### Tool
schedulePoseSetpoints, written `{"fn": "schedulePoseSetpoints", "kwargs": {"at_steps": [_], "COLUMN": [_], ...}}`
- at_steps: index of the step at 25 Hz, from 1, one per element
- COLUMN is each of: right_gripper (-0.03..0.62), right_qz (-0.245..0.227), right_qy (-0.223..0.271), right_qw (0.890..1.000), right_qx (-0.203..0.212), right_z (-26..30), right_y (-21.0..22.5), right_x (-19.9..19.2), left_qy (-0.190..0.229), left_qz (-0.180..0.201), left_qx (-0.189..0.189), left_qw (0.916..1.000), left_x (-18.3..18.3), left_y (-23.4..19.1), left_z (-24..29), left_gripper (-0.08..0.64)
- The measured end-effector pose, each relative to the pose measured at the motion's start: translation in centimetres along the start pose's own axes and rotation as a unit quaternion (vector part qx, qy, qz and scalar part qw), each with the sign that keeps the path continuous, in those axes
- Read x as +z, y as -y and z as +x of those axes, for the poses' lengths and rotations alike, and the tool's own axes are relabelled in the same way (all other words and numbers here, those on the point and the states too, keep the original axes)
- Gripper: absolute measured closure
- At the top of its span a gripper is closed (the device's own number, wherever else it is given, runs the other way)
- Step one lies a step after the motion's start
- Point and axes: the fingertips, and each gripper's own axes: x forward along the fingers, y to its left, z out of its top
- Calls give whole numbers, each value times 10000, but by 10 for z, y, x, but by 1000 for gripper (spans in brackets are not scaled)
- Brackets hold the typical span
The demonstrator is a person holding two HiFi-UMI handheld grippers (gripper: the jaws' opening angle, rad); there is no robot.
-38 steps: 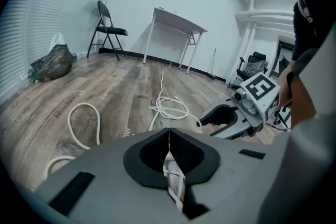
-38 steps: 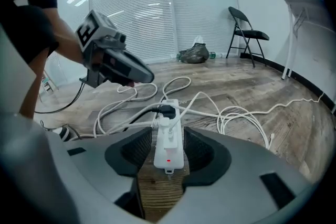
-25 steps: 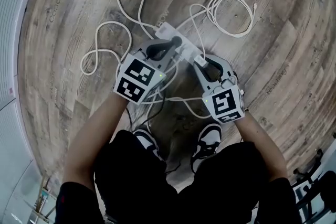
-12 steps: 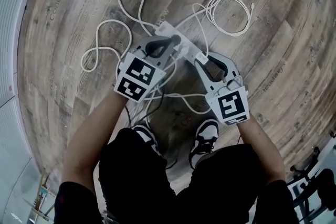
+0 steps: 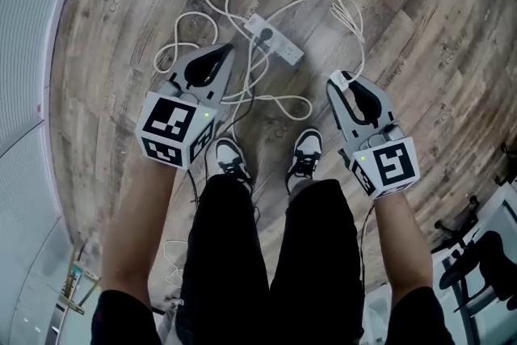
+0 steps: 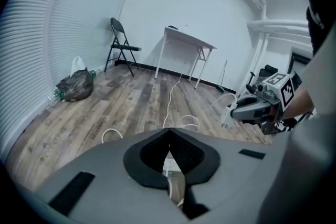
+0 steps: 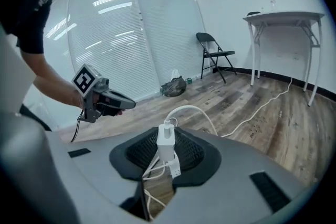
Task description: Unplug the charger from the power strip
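Note:
The white power strip (image 5: pixel 275 39) lies on the wood floor among loops of white cable, well below both grippers. My right gripper (image 5: pixel 335 82) is shut on the white charger (image 7: pixel 166 141), which is out of the strip and stands upright between the jaws. Its cable (image 5: pixel 349 16) trails from the charger down to the floor. The left gripper view shows the charger (image 6: pixel 232 111) at the right gripper's tip. My left gripper (image 5: pixel 224 52) hangs to the left of the strip, its jaw tips meeting with nothing between them (image 6: pixel 169 132).
The person's two shoes (image 5: pixel 266 157) stand just behind the strip. A folding chair (image 6: pixel 122 47), a white table (image 6: pixel 186 42) and a dark bag (image 6: pixel 76 85) stand near the far walls. Blinds cover the left wall. Office chair bases (image 5: pixel 477 254) sit at the right edge.
Both grippers have risen far above the floor and moved apart. The charger has left the power strip and come up in the right gripper. The person has stood up.

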Motion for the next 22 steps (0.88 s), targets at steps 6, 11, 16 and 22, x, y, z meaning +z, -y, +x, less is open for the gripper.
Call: {"fn": "schedulePoseSetpoints", "kwargs": {"at_steps": [6, 11, 16, 22], "right_gripper": [487, 509, 512, 511], "right_qz": [1111, 2575, 3104, 2982], "right_qy": [263, 803, 1116, 1367], "right_qw": [9932, 9619, 9407, 9385], "right_qx": [-246, 439, 799, 1077], "right_z": [-106, -153, -157, -198], "right_y": [-32, -77, -114, -153], "right_x": [97, 146, 176, 263], "left_qy": [267, 599, 726, 1053], "left_qz": [9, -255, -534, -950], "left_qx": [264, 231, 470, 872], "left_qw": [9993, 9976, 9948, 9860], "left_x": [97, 157, 163, 208], "left_y": [46, 78, 94, 102], "left_z": [-137, -227, -282, -361], "left_gripper": [537, 537, 537, 537]}}
